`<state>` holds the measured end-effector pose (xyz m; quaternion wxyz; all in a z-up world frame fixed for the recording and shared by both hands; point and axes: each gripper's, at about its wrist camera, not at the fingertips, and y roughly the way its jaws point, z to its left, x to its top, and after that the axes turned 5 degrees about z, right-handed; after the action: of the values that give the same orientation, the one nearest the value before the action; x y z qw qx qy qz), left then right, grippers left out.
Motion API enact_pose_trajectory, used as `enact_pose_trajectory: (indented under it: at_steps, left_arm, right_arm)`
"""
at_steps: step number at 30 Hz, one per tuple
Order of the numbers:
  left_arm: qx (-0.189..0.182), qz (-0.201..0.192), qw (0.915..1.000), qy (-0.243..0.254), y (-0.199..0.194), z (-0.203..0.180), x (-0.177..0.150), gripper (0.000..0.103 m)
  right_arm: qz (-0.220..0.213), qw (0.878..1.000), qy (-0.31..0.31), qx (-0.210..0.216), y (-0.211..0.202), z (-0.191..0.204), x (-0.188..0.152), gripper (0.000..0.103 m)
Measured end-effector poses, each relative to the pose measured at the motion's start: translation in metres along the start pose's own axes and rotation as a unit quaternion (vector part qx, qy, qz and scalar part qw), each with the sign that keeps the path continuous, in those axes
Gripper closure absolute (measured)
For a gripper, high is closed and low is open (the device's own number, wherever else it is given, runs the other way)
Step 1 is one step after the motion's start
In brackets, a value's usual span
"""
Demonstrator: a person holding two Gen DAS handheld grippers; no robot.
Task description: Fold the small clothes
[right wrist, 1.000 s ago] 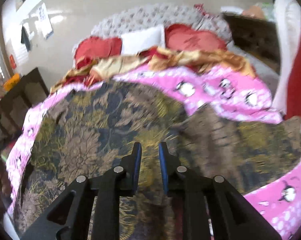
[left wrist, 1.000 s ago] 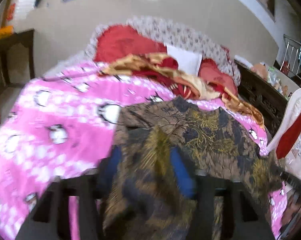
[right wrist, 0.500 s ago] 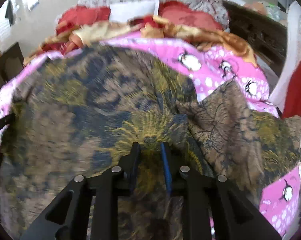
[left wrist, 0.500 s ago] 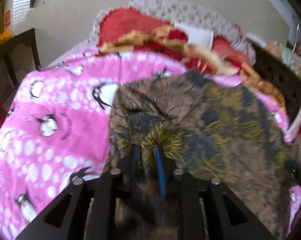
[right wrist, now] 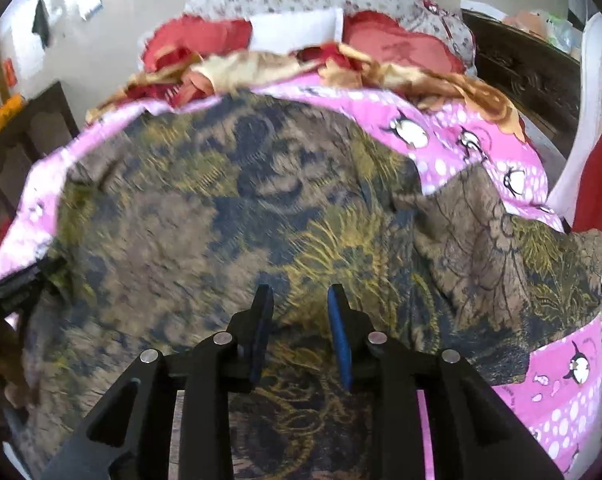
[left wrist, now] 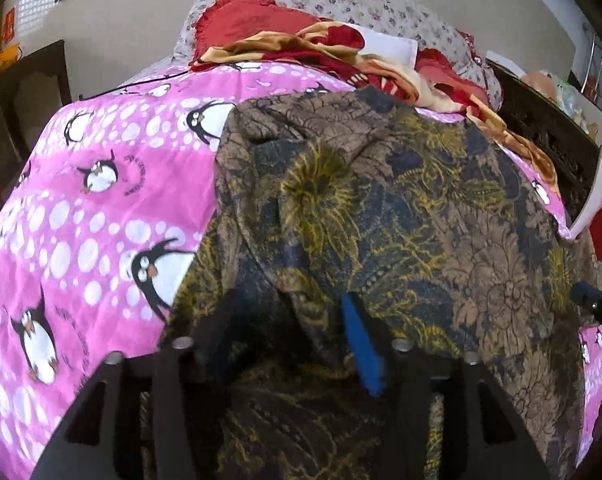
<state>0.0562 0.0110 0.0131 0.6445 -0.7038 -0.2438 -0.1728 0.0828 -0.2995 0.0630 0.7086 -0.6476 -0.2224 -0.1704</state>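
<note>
You're mid-fold: the batik-print garment [left wrist: 401, 208] lies spread on the penguin bedspread [left wrist: 101, 200]. Your left gripper [left wrist: 301, 320] has fingers parted with cloth draped over them; your right gripper [right wrist: 301, 320] is released above it. Next, re-grip an edge. Only the right view shows the sleeve [right wrist: 501, 248].

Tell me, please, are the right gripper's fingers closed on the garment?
No, the right gripper is open, its fingers apart above the garment.
</note>
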Motion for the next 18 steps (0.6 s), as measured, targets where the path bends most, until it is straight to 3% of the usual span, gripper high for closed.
enact_pose_trajectory:
  at_steps: [2,4,6,7,9,12,16,18]
  left_arm:
    - [0.017,-0.011,0.9995,0.025,0.000,-0.006,-0.009,0.039]
    - [0.024,-0.016,0.9991,0.032,-0.001,-0.008,-0.010,0.036]
    - [0.033,-0.010,0.9991,0.024,0.002,-0.005,-0.009,0.023]
    - [0.032,-0.006,0.9994,0.013,0.004,-0.001,-0.010,0.019]
    - [0.008,-0.004,0.9999,-0.014,0.005,0.010,-0.009,0.014]
    - [0.001,-0.005,0.9999,-0.015,0.005,0.009,-0.008,0.012]
    - [0.006,-0.004,0.9999,-0.012,0.006,0.006,-0.007,0.012]
    - [0.002,-0.004,0.9999,-0.013,0.006,0.006,-0.007,0.012]
  right_arm:
    - [0.019,1.000,-0.003,-0.005,0.011,0.005,-0.005,0.062]
    - [0.072,0.997,-0.012,-0.013,0.038,0.012,-0.019,0.061]
    - [0.040,0.999,-0.015,-0.020,0.034,0.013,-0.026,0.060]
    - [0.049,0.999,-0.008,-0.015,0.033,0.012,-0.024,0.060]
    - [0.037,0.999,0.008,-0.006,0.020,0.006,-0.017,0.060]
    - [-0.019,1.000,0.023,-0.004,-0.006,0.005,0.000,0.060]
    - [-0.026,1.000,0.013,-0.012,-0.011,0.012,0.018,0.060]
    - [-0.051,0.997,0.065,0.000,-0.025,-0.021,0.019,0.060]
